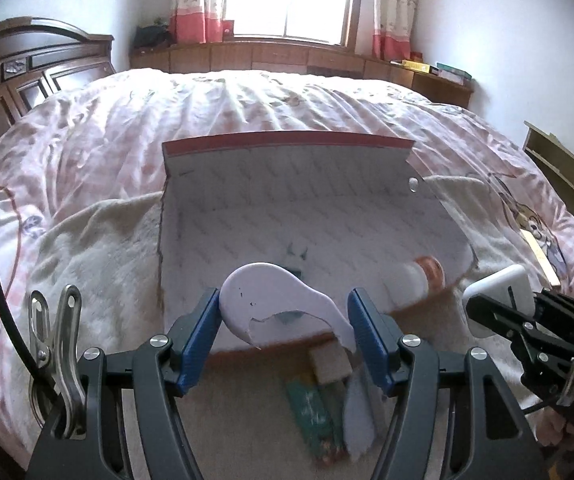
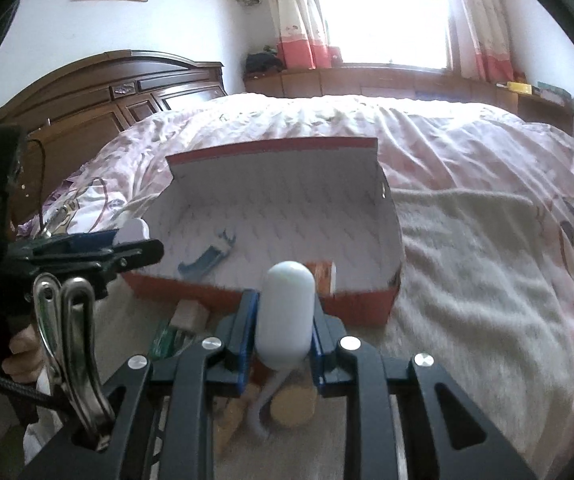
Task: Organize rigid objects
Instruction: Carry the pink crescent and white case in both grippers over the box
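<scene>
Your left gripper has its blue fingers spread wide, and they are clamped on a flat pale-lilac plastic piece, curved and broken along its lower edge. One pad presses its rounded left end, the other its narrow right tail. You hold it in the air just before the near wall of the open shoebox, which sits on a cream fleece blanket spread across the bed.

Your right gripper has its fingers drawn close together and gripping a white capsule-shaped object on both sides, upright, its rounded top standing above the fingertips. A grey cord hangs from its lower end. It too is in the air, at the near red wall of the shoebox, towards that wall's right end.

Inside the box, a blue clip-like piece lies on the floor near the near-left corner, and a white bottle with an orange cap lies on its side in the near-right corner. On the blanket between you and the box lie a tan wooden block, a green flat packet and a round wooden disc, all blurred.
</scene>
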### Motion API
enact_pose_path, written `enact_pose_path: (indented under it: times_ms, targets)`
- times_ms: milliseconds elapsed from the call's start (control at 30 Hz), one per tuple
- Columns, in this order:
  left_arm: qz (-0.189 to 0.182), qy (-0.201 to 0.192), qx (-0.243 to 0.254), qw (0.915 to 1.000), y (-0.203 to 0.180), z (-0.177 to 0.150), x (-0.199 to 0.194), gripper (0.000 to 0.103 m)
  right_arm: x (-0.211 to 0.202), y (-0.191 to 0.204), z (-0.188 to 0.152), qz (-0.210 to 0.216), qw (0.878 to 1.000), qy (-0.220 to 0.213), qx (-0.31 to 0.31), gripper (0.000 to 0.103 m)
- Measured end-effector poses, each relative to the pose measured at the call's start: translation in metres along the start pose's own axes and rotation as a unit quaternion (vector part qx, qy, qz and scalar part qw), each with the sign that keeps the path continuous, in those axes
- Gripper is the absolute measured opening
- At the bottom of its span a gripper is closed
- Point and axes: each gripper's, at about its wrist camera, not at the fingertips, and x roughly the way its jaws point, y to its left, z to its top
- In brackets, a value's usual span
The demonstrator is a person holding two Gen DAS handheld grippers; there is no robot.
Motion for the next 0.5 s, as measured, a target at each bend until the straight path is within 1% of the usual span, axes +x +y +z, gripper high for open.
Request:
enact_pose_path:
  times_ms: [167, 300, 500]
  targets:
    - [0.004, 0.008, -0.004, 0.9999, 0.0, 0.014, 0.022, 0.066, 0.023, -0.007, 0.02, 0.011, 1.0, 0.008, 0.007, 0.024]
    - [0.008, 0.017, -0.01, 0.9998, 0.001, 0.022, 0.036, 0.066, 0.043, -0.015, 0.031, 0.017, 0.999, 0.025, 0.024, 0.024]
    - [0.013, 0.031, -0.019, 0.9992, 0.006, 0.03, 0.056, 0.066, 0.064, -0.023, 0.041, 0.012, 0.999, 0.037, 0.029, 0.024]
